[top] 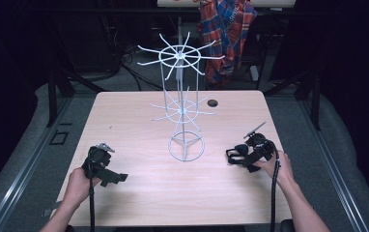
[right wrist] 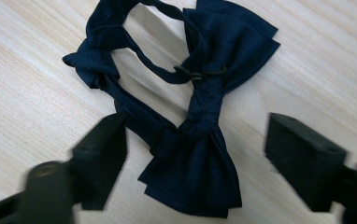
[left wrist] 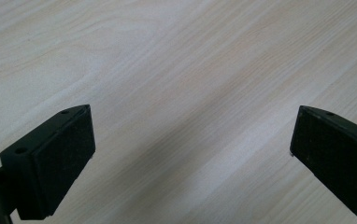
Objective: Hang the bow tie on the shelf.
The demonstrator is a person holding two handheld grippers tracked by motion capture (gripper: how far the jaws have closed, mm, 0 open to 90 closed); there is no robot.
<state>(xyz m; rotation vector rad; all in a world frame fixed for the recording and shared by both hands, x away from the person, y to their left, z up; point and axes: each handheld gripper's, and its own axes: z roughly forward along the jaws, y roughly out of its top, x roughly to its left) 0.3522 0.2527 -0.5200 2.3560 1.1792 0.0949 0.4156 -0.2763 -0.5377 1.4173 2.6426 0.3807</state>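
A light wood-grain table [top: 139, 193] carries a white wire display rack [top: 182, 108] standing upright near the table centre. The rack has two tiers of radial hooks on a central post above a ring base. A small dark round hole [top: 213, 103] lies in the tabletop just right of the rack.

Left gripper [left wrist: 190, 154]: jaws spread wide, nothing between them. In the left gripper view, bare tabletop lies between the two black pads [left wrist: 62, 163]. In the high view, this gripper rests at the near left of the table, held by the left hand [top: 78, 186]. Its cable runs toward the bottom edge.

Right gripper [right wrist: 195, 158]: jaws released and wide apart, straddling a dark navy bow tie [right wrist: 200, 140]. The pads do not touch the fabric. The near jaw edges are motion-blurred. The bow tie lies flat on the table at the near right, its neck strap forming a loop beyond the knot. Its lower edge is cut off by the frame. In the high view, the bow tie shows only as a dark shape by the right hand [top: 274, 166].

A plaid garment [top: 226, 34] hangs behind the table, its top cut off.
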